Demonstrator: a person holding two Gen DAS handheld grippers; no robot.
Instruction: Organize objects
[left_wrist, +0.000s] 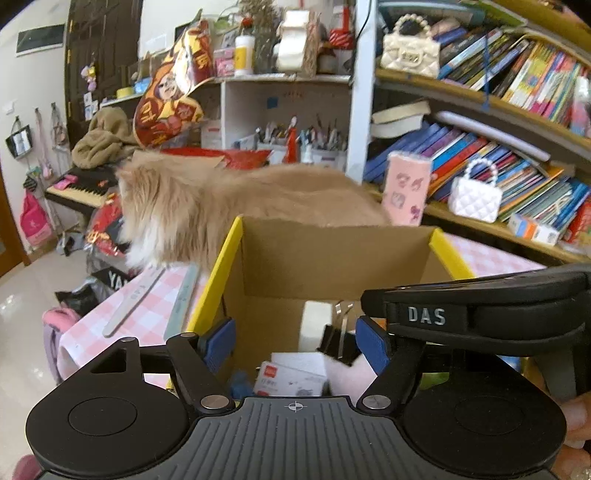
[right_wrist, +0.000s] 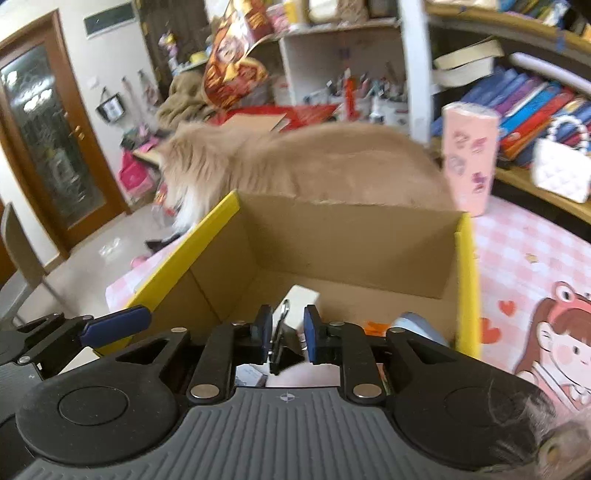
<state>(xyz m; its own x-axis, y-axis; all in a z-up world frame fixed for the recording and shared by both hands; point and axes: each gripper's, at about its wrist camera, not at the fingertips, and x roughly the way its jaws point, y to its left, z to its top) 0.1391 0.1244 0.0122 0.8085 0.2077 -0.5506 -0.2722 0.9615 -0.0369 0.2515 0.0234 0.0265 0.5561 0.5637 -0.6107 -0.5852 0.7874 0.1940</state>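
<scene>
An open cardboard box (left_wrist: 332, 254) with yellow flaps stands on the pink checked tablecloth; it also shows in the right wrist view (right_wrist: 351, 236). Inside lie a white box (left_wrist: 291, 373), a tape roll (left_wrist: 314, 321) and a black binder clip (left_wrist: 338, 339). My left gripper (left_wrist: 295, 347) is open and empty over the box's near edge. My right gripper (right_wrist: 286, 332) hangs over the box, its jaws narrowly apart around the black binder clip (right_wrist: 280, 343); whether they press it is unclear. The right gripper's body (left_wrist: 480, 314) shows in the left wrist view.
A fluffy tan cat (left_wrist: 229, 206) stands on the table just behind the box. A pink patterned cup (right_wrist: 469, 158) stands behind the box's right corner. Two nail files (left_wrist: 133, 302) lie left of the box. Bookshelves (left_wrist: 498, 155) with white bags rise at the right.
</scene>
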